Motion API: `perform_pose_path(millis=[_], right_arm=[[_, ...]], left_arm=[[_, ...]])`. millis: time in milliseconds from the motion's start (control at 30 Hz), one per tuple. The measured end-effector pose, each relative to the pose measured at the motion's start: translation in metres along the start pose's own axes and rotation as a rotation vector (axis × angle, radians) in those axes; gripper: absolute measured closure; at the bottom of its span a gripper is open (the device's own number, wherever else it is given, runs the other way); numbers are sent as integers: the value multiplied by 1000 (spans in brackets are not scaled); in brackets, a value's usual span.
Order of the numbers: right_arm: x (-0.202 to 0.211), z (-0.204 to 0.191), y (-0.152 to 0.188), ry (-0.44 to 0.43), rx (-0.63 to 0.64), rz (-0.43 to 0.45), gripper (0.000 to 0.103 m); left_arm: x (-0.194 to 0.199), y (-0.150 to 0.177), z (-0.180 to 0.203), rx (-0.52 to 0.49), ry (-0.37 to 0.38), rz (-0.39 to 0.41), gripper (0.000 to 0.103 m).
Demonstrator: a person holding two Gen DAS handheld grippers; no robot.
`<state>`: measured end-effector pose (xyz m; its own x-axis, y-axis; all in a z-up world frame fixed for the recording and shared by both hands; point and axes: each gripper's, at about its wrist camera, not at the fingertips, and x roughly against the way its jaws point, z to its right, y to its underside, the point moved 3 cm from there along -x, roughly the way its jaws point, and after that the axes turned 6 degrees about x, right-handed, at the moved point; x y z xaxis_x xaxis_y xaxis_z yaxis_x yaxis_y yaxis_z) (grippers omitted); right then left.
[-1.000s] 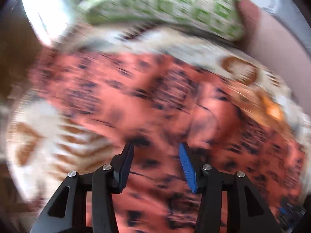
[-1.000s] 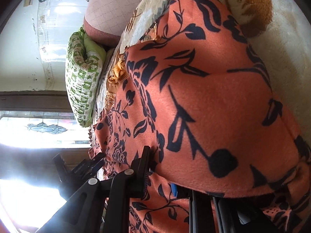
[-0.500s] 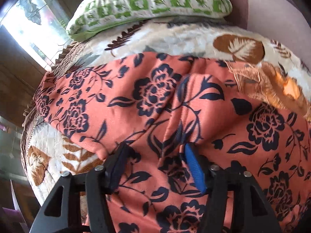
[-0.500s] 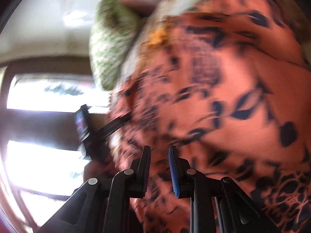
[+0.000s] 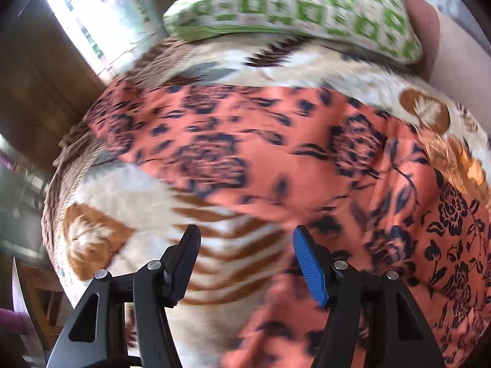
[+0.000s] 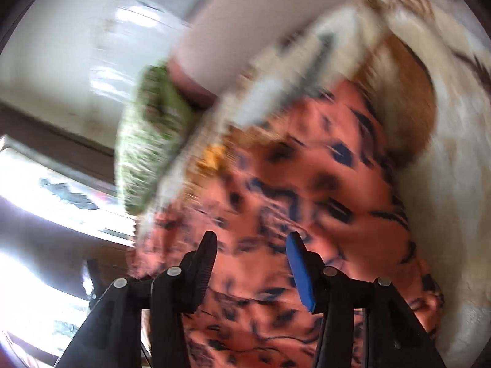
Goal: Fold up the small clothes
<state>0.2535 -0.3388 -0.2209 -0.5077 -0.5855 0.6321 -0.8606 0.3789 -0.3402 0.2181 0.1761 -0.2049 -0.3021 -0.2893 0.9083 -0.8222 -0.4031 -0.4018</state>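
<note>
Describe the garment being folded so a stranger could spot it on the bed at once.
Start at the cream bedspread with brown leaf prints, below the green-checked pillow. Across its middle lies the salmon-orange garment, ahead of both open grippers. Its dark navy roses and vines set it apart from the pale bedding and from the small fringed orange cloth at its edge.

bright window (image 5: 92, 27), leaf-print bedspread (image 5: 122, 202), green pillow (image 5: 294, 3)
</note>
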Motion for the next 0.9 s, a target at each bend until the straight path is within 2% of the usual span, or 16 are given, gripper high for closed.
perform_pose_path(millis=[33,100,133,200,267,433,500,600,667,700,767,900], right_arm=[[-6,1,3,37,4,-24,51],[-31,14,13,125,-29,-149,49],[-34,16,14,130,-32,-132,53],[-27,7,10,115,-27,-99,53],[-21,-7,8,42,-2,-62,52],[-32,-31,17,36,85,-42,52],[-36,-40,21,26,104,-41,52],[-27,-44,26,25,149,-28,52],[-32,-49,28,32,176,-19,52],[-35,-51,29,35,183,-17,52],[-42,-52,30,36,188,-29,52],[-47,-50,34,49,196,-46,52]], left_arm=[[4,0,-11,22,4,-5,38],[6,-6,-51,99,4,-14,38],[8,-8,-69,128,-5,-10,38],[3,-20,-112,192,-27,-1,38],[1,-27,-147,263,-30,-5,38],[-24,-52,-220,508,122,-77,36],[-35,-64,-240,599,171,-71,36],[-49,-76,-257,712,262,-48,36],[-68,-81,-256,741,334,-100,36],[-75,-81,-257,764,338,-110,37],[-82,-83,-256,800,345,-83,38],[-93,-101,-254,814,374,-35,38]])
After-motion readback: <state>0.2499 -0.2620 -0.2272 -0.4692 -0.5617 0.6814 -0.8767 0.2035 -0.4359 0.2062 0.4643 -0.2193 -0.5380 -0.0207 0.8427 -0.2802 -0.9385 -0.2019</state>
